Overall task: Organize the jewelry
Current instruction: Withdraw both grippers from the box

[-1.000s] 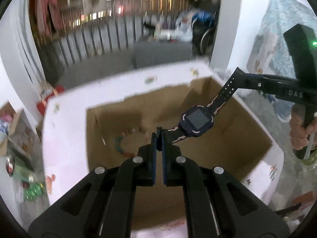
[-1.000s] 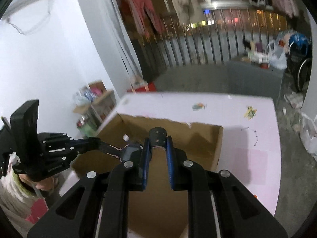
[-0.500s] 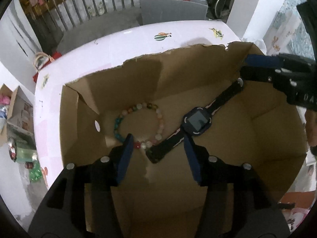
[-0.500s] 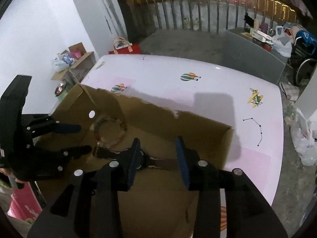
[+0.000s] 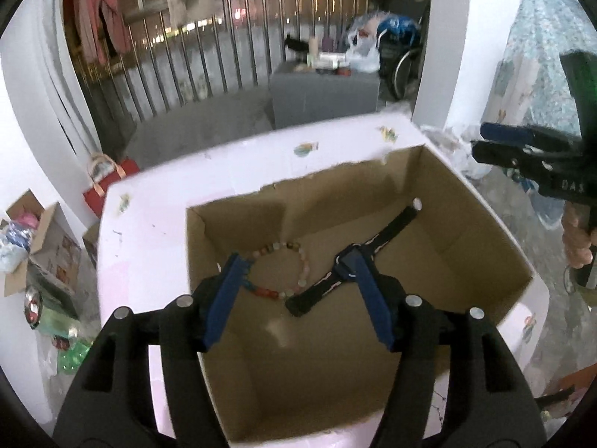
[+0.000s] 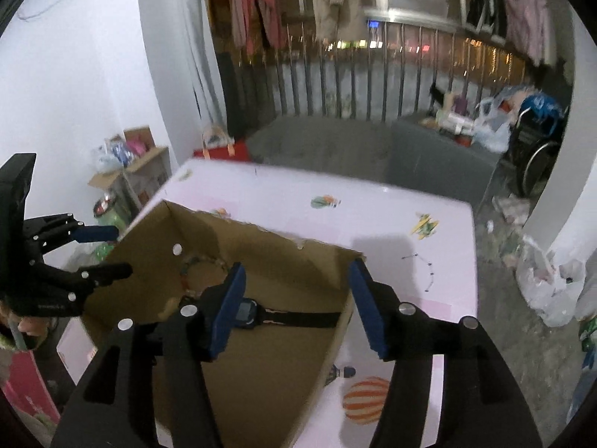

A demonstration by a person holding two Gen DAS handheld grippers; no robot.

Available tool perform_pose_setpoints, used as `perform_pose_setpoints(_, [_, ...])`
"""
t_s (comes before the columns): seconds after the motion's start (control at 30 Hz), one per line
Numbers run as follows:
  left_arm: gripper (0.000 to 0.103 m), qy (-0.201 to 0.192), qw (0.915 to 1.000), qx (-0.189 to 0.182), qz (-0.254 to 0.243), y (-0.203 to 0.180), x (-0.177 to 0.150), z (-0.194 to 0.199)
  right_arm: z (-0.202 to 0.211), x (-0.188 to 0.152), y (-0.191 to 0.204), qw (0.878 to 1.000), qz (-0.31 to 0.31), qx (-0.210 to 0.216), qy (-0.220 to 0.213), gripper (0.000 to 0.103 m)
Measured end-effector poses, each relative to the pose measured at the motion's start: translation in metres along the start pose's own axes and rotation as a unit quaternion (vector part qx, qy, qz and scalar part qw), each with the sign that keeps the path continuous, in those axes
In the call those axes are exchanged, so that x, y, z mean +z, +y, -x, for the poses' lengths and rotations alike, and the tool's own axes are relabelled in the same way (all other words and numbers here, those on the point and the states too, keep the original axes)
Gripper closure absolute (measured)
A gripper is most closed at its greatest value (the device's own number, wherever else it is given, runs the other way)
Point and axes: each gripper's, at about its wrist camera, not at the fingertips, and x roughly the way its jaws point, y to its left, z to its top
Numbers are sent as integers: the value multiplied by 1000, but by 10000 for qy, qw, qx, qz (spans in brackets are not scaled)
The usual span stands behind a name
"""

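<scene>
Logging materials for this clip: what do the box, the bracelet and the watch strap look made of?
Box: plain brown cardboard, matte, with a torn rim. Bracelet: round multicoloured beads, slightly glossy, perhaps stone or glass. Watch: dark matte strap, probably rubber or silicone, with a shiny screen.

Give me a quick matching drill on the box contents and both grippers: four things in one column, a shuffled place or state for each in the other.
Things:
1. watch
2. bead bracelet
3. left gripper
4. cardboard box

States:
A. a closed ring lying on the box floor
B. stands on the pink table, top open
C. strap stretched out flat on the box floor
D. jaws opening, nothing between the pads

Pairs: 1-C, 2-A, 3-D, 4-B. The right gripper is opening too, holding nothing.
</scene>
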Motion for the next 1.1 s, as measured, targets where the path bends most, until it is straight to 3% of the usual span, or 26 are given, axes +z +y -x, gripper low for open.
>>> perform_pose_setpoints(0.13, [43, -551, 9985, -52, -8, -4, -22, 43, 51, -37, 13, 9985, 135, 154, -516, 46])
perform_pose_setpoints(0.37, [40, -1185, 9929, -80, -100, -12, -95, 95, 96, -105, 37, 9949, 338, 591, -739, 46])
perform_pose_setpoints(0.57, [40, -920, 9947, -388, -256, -28, -154, 83, 84, -156, 59, 9936, 414, 950, -459, 46])
perform_pose_setpoints(0.77, [40, -637, 9932, -595, -772, -55, -185, 51, 51, -184, 64, 9939, 424, 1021, -33, 46])
perform_pose_setpoints(0.97, [41, -504, 9920, -806, -834, -64, -189, 19, 23, -193, 67, 9933, 421, 1036, 305, 52])
perform_pose_setpoints(1.1, [47, -509, 9914, -842, -863, -65, -187, 9, 20, -191, 70, 9926, 408, 1106, 306, 54])
